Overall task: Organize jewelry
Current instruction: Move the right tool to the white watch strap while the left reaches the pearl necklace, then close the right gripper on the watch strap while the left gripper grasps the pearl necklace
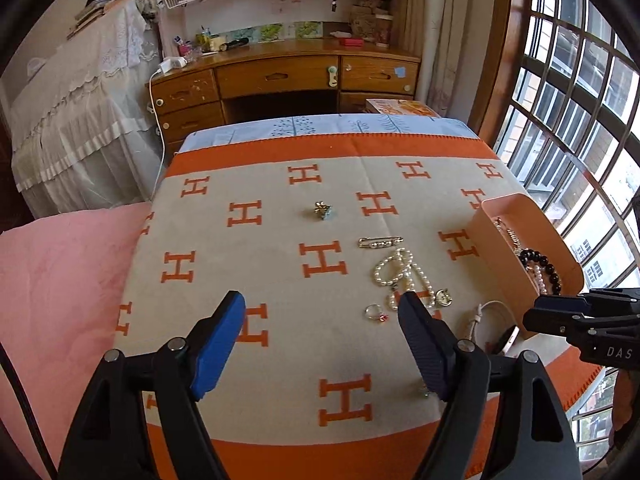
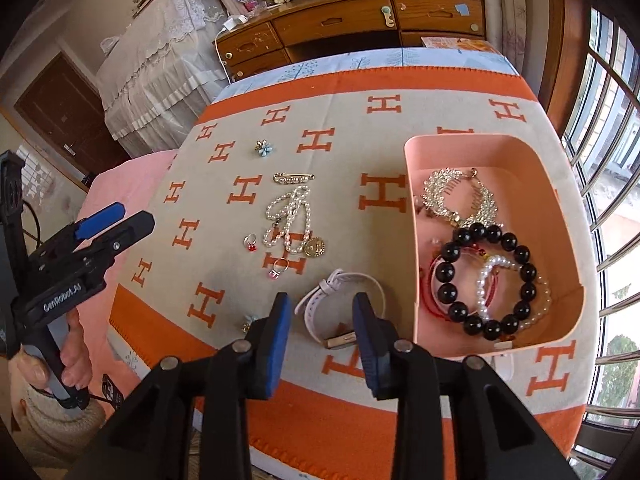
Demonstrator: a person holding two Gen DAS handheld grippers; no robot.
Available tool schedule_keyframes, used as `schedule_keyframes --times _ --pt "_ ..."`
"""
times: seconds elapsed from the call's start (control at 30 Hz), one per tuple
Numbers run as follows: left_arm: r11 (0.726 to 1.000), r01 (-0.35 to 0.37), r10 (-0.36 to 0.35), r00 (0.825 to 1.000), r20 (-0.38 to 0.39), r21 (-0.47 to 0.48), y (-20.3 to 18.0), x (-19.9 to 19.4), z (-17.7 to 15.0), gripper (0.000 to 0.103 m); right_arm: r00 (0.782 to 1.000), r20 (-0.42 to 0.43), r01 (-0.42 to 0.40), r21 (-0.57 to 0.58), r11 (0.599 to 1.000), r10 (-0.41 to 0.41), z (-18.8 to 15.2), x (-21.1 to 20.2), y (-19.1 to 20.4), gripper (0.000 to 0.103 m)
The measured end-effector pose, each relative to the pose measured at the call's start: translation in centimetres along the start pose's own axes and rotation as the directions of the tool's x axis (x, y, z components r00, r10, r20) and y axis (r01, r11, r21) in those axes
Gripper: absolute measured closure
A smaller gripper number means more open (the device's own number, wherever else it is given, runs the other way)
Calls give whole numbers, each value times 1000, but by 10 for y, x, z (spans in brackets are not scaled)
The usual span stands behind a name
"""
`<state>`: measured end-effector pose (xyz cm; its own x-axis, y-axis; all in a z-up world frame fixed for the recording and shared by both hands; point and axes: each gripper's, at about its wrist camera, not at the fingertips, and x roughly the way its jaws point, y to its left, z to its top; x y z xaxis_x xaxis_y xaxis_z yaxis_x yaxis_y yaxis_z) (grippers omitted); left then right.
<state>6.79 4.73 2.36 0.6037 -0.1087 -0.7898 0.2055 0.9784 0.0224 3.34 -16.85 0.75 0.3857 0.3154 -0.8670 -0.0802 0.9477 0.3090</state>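
Note:
On the orange-and-cream cloth (image 1: 280, 264) lie a pearl necklace (image 1: 400, 272) (image 2: 288, 216), a pearl pin (image 1: 380, 242) (image 2: 294, 178), a flower brooch (image 1: 322, 210) (image 2: 264, 148), two rings (image 2: 250, 242) (image 2: 278, 268) and a white watch (image 2: 340, 280). My left gripper (image 1: 322, 304) (image 2: 124, 218) hovers open over bare cloth, left of the necklace. My right gripper (image 2: 322, 304) is open above the watch, its pads clear of it. The pink box (image 2: 416, 200) at the right holds a black bead bracelet (image 2: 448, 272), a pearl bracelet (image 2: 486, 276) and a gold comb (image 2: 452, 196).
A small earring (image 2: 248, 324) lies near the cloth's front edge. A wooden desk (image 1: 280, 76) stands beyond the far edge, a barred window (image 1: 580, 120) is at the right, and pink bedding (image 1: 60, 280) lies to the left. A hand (image 2: 68, 360) holds the left gripper's handle.

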Motion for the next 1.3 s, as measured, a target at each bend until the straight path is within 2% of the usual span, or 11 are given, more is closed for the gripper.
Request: schedule_keyframes --times 0.17,0.43,0.57,0.7,0.83,0.9,1.1,1.3 --pt "1000 4 -4 1000 -9 -7 8 11 -13 24 998 -66 -6 95 995 13 6 24 1 71" --pt "998 49 -50 998 -34 -27 18 29 -25 24 987 -157 59 176 983 -31 12 61 3 71" --pt "997 68 -70 997 -40 -34 19 34 -28 24 982 -171 116 187 975 -84 12 73 2 71" --pt "996 81 -82 996 -41 -26 17 36 -29 24 980 -144 155 141 978 -135 11 78 8 71" --pt "995 95 -95 995 -42 -15 14 39 -27 24 975 -108 197 20 980 -194 6 80 23 71" --pt "995 100 -100 994 -47 -5 9 41 -25 24 973 -88 209 -36 977 -212 2 80 29 83" --pt "989 141 -137 987 -80 49 -10 54 -10 24 987 -78 136 -81 987 -143 -8 74 28 92" --pt "964 234 -212 962 -170 124 -42 76 21 24 997 -66 47 -6 999 -48 -15 69 15 93"
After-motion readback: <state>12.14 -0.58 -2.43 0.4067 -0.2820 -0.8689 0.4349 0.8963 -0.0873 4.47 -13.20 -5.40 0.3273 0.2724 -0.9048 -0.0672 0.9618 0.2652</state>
